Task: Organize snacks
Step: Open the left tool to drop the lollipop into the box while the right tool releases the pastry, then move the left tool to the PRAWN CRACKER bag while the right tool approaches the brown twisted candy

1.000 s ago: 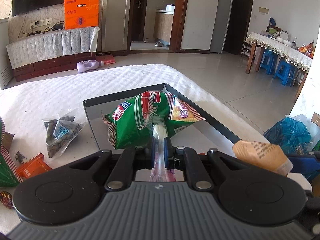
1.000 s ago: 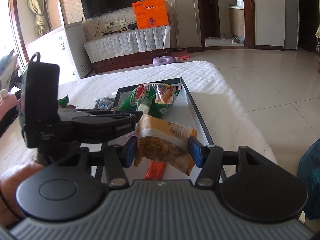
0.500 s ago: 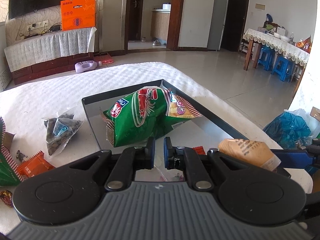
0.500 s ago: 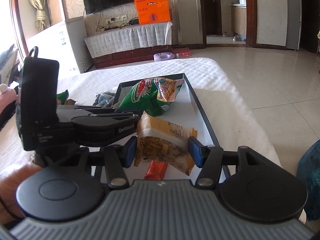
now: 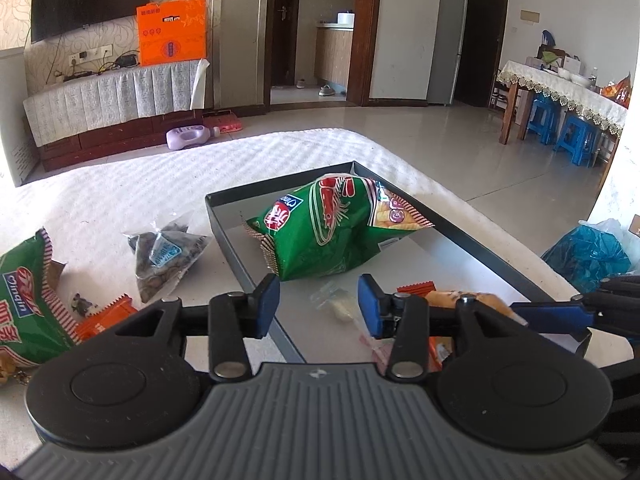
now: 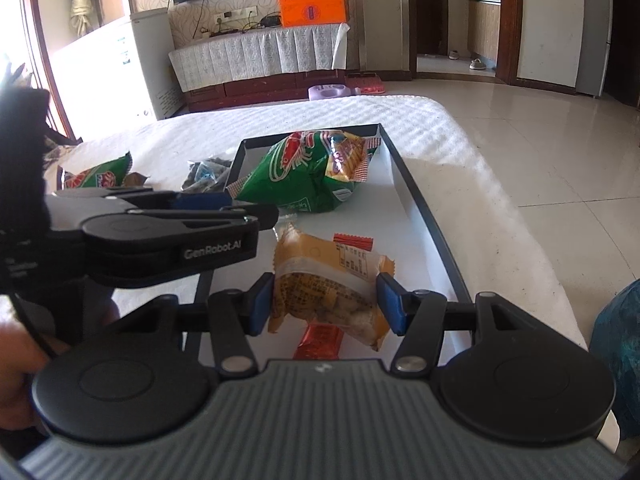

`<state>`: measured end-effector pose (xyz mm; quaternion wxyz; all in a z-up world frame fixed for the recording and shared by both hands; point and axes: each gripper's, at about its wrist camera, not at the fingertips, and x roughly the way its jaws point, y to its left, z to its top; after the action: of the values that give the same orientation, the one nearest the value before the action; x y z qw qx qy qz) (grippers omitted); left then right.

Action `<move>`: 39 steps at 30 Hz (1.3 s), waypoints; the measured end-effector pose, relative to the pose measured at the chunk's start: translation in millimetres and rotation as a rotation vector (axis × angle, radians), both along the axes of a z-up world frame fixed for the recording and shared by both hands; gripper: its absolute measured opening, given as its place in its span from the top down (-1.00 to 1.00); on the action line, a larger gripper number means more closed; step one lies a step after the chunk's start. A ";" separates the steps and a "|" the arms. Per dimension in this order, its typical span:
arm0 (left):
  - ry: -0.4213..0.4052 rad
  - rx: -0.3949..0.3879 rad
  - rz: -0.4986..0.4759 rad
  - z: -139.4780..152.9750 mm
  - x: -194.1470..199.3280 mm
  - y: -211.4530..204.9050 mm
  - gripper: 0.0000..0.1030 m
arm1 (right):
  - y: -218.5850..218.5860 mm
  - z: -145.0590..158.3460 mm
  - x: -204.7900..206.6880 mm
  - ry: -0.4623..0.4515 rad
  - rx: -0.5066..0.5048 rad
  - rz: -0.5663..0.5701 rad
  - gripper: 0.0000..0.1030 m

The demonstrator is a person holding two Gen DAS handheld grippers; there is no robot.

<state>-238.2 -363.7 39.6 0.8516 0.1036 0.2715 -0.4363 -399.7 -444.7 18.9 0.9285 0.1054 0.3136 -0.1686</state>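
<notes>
Snack sorting partway: a green bag point(image 5: 324, 228) and small packets lie in the tray point(image 5: 472, 248), a yellow pastry point(image 6: 326, 286) is held over it by the right gripper point(image 6: 325, 304), the left gripper point(image 5: 319, 306) is wide and empty, and three snacks remain on the bed point(image 5: 120, 184).

Left gripper point(image 5: 319, 306): dark grey ribbed housing w/ small pale logo at top centre; two round black discs either side, each w/ recessed circle, light scuffs and dust specks. Black linkage arms w/ triangular cut-outs, silver rivets at lower pivots, small silver screws at upper joints. Fingers point(image 5: 265, 305) black, faced w/ blue pads.

Right gripper point(image 6: 325, 303): same build — grey ribbed body, black discs, silver rivets, blue pads.

Left unit seen side-on in right wrist view: black clamp-like shell, grey "GenRobot.AI" lettering, thin black cable at rear, black boxy block behind.

Bare skin at lower left edge of right wrist view, blurred.
</notes>
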 end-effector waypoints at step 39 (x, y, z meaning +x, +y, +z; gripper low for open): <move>-0.035 -0.018 0.258 38.0 5.0 147.7 -0.60 | 41.0 21.6 -1.3 -0.121 -0.060 0.103 -0.35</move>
<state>-233.2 -216.0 77.5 0.9062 0.0678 0.2638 -0.3235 -401.0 -403.7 40.5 0.9559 0.0714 0.2567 -0.1234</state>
